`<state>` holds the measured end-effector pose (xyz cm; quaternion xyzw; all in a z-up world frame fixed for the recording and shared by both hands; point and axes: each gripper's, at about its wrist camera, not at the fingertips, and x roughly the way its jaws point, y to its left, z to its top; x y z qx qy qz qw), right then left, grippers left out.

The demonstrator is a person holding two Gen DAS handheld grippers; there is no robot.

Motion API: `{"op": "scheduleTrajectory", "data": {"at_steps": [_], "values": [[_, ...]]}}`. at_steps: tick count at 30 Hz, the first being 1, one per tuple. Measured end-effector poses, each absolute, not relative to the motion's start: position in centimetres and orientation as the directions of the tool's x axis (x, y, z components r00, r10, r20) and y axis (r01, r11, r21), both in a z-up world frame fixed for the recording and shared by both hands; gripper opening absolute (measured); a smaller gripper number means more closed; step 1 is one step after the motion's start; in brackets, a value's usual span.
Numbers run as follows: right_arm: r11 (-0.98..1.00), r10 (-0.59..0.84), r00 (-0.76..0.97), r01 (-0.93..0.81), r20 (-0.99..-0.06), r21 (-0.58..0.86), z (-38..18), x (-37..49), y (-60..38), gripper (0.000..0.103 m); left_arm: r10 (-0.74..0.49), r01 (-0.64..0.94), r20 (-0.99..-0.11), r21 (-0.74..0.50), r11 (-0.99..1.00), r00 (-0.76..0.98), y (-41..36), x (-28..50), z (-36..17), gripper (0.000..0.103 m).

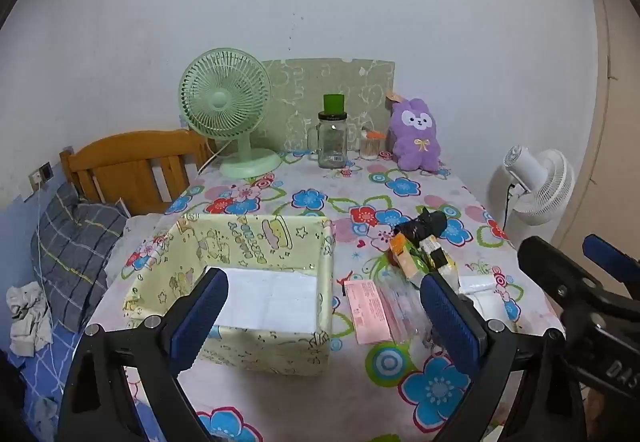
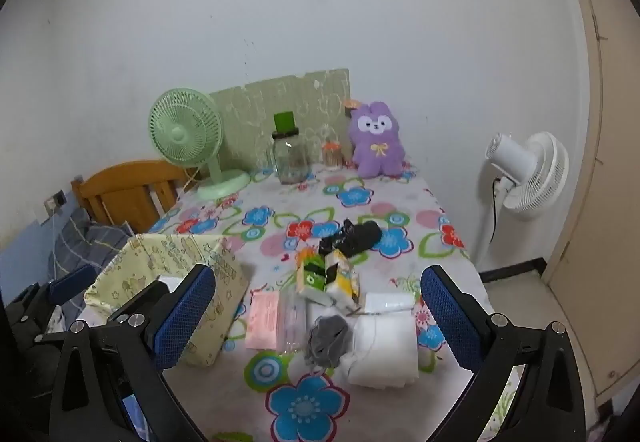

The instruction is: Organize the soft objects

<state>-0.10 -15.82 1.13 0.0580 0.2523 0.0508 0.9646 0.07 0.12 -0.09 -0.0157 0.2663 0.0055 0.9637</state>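
Both grippers wide open, nothing between the jaws: left gripper hovers over the pale yellow cartoon-print fabric box, right gripper over the soft pile on the floral tabletop: grey scrunched cloth, white folded towel, pink mask pack, tissue packs.

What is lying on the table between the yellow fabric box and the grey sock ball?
In the right wrist view, a pink mask pack lies flat between the yellow fabric box and the grey sock ball.
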Motion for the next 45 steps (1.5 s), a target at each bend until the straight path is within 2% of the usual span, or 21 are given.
{"op": "scheduleTrajectory", "data": {"at_steps": [5, 9, 14, 33, 45], "values": [[0.994, 0.103, 0.892, -0.071, -0.439, 0.088, 1.4, -0.7, -15.7, 0.103, -0.006, 0.003, -0.511, -0.007, 1.0, 0.86, -0.3, -0.9, 0.3, 0.098], [0.993, 0.091, 0.867, -0.041, -0.491, 0.113, 1.3, 0.2, -15.7, 0.103, -0.019, 0.0, -0.56, -0.035, 0.999, 0.828, -0.1, -0.2, 1.2, 0.098], [0.993, 0.088, 0.858, -0.033, -0.507, 0.117, 2.0, 0.6, -15.8, 0.103, -0.013, -0.001, -0.555, -0.024, 1.0, 0.832, -0.1, 0.0, 0.8, 0.098], [0.996, 0.066, 0.872, -0.032, -0.485, 0.077, 2.7, 1.5, -15.3, 0.103, -0.012, 0.0, -0.555, -0.021, 1.0, 0.832, -0.2, 1.2, 0.8, 0.098], [0.997, 0.053, 0.869, -0.015, -0.492, 0.081, 2.6, 1.8, -15.3, 0.103, -0.033, 0.013, -0.589, -0.038, 0.999, 0.808, -0.4, 2.0, 0.6, 0.098]]}}
